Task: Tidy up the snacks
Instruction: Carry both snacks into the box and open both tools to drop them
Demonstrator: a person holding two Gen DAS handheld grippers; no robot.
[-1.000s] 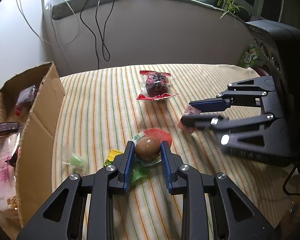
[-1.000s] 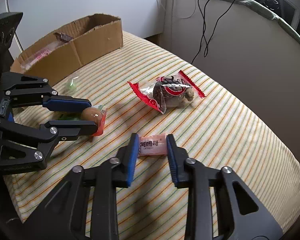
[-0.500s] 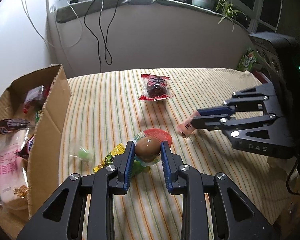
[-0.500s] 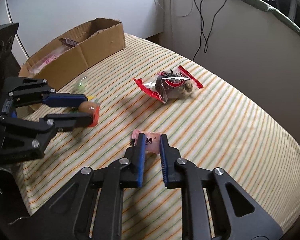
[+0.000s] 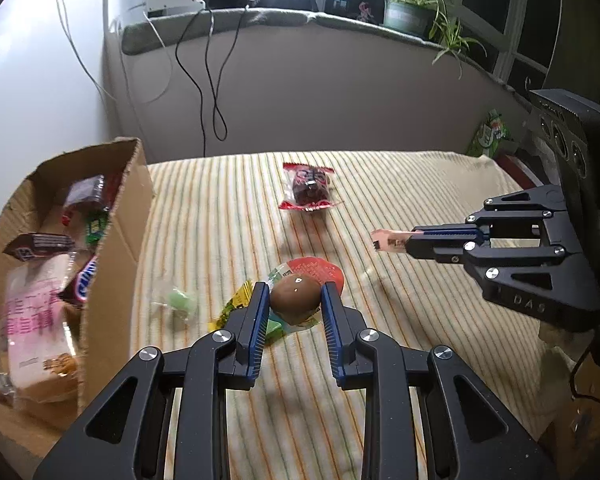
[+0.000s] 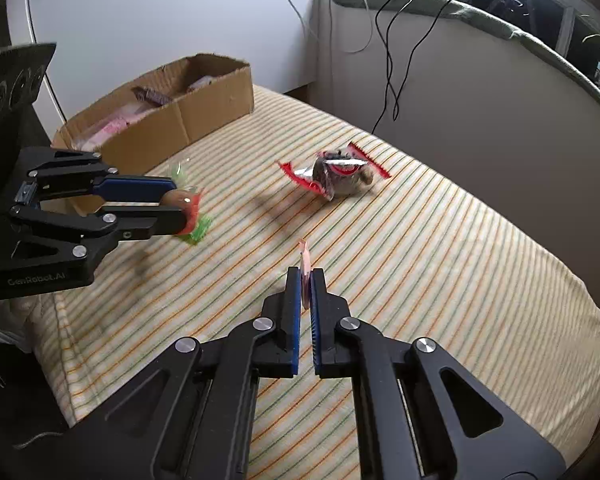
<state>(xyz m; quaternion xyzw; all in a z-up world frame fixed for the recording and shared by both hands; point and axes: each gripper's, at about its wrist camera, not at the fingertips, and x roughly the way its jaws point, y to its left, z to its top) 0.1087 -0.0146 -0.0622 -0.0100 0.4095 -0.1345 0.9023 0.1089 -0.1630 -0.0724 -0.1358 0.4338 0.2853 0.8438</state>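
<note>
Striped bedding (image 5: pixel 228 208) carries snacks; left gripper (image 5: pixel 294 304) clamps a slick, rounded packaged egg (image 5: pixel 294 299) at mid-body, right gripper (image 6: pixel 306 284) pinches a light, limp pink sachet (image 6: pixel 305 258).

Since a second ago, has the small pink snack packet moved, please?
Yes. The pink packet, pinched in the right tool, has risen off the striped cloth and turned on edge.

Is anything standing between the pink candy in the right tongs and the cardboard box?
Yes: the left tongs, shut on the packaged egg, sit between the pink candy in the right tongs and the cardboard box. A green candy also lies near the box.
</note>
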